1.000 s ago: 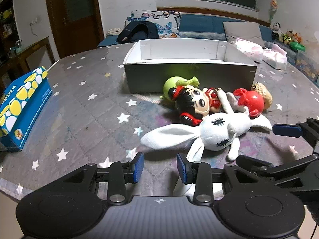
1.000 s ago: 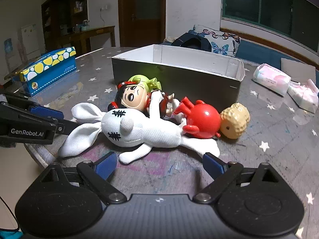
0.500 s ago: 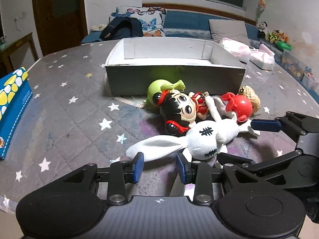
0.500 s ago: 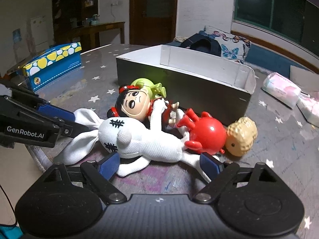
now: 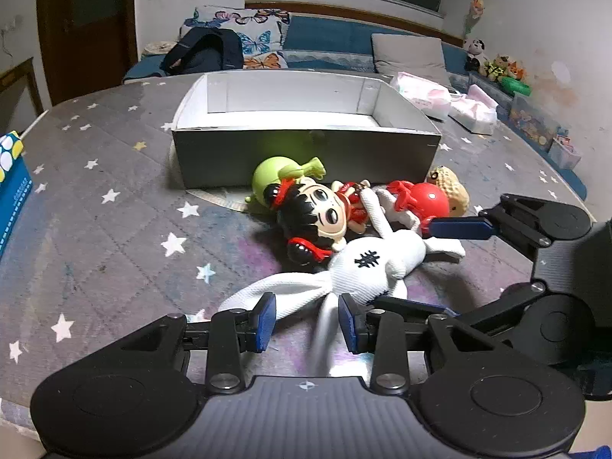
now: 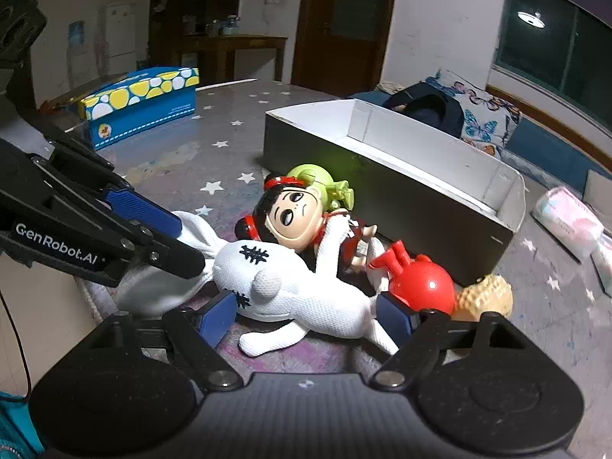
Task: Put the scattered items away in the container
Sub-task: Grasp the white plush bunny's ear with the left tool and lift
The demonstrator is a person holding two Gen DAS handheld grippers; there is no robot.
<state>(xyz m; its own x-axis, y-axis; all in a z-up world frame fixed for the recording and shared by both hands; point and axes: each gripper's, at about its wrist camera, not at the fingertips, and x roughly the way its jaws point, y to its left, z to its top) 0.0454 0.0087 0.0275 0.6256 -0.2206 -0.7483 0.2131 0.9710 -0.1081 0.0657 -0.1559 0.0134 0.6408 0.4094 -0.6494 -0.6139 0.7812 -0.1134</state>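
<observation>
Right wrist view: the right gripper (image 6: 306,315) is closing around the white plush rabbit (image 6: 290,287) lying before the empty box (image 6: 386,176), so it should be squeezing mid-body, avoiding the red toy (image 6: 420,287).

White woven-cloth rabbit (image 6: 306,290), glossy plastic doll (image 6: 294,216), shiny red plastic ball (image 6: 424,287), matt cardboard box (image 5: 306,153)

The blue tissue box with yellow and white spots (image 5: 11,187) is cut off by the left wrist view's left edge. One long ear of the white plush rabbit (image 5: 376,267) is smeared by blur between the left gripper's (image 5: 306,315) blue pads. The tan peanut-shaped toy (image 6: 485,298) sits half hidden behind the red round plastic toy (image 6: 420,287). The green round toy (image 6: 317,179) is mostly covered by the black-haired doll's head (image 6: 290,216).
</observation>
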